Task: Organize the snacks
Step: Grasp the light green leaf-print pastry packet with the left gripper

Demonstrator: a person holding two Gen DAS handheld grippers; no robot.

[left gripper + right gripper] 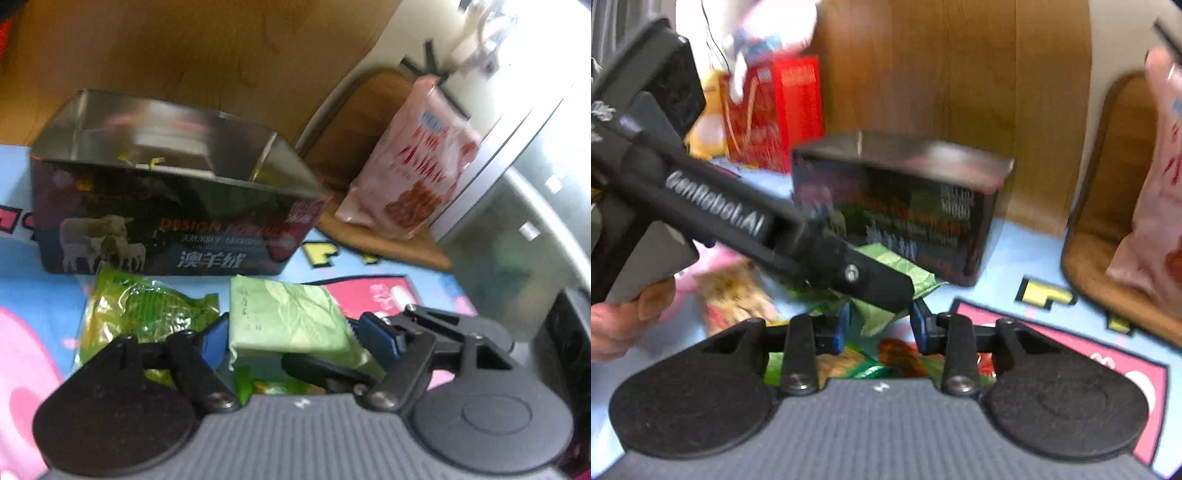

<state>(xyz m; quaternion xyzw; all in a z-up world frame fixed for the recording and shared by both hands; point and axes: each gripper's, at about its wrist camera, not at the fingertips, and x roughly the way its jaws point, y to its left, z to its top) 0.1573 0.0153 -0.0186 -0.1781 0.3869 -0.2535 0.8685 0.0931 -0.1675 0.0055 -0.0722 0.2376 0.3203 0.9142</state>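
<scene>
My left gripper (291, 338) is shut on a pale green leaf-print packet (288, 317), held just above the mat in front of the open dark tin box (173, 206). A bright green snack bag (147, 317) lies at its left. In the right wrist view, the left gripper's body (746, 225) crosses the frame, with the green packet (905, 269) at its tip next to the tin box (901, 206). My right gripper (877, 328) is open, over green and orange snack bags (886, 362).
A pink snack bag (413, 158) leans on a wooden chair seat (369, 229) at the right. A red gift bag (775, 110) and a yellow plush stand at the back left. A cartoon mat (33, 302) covers the floor. An orange packet (735, 291) lies left.
</scene>
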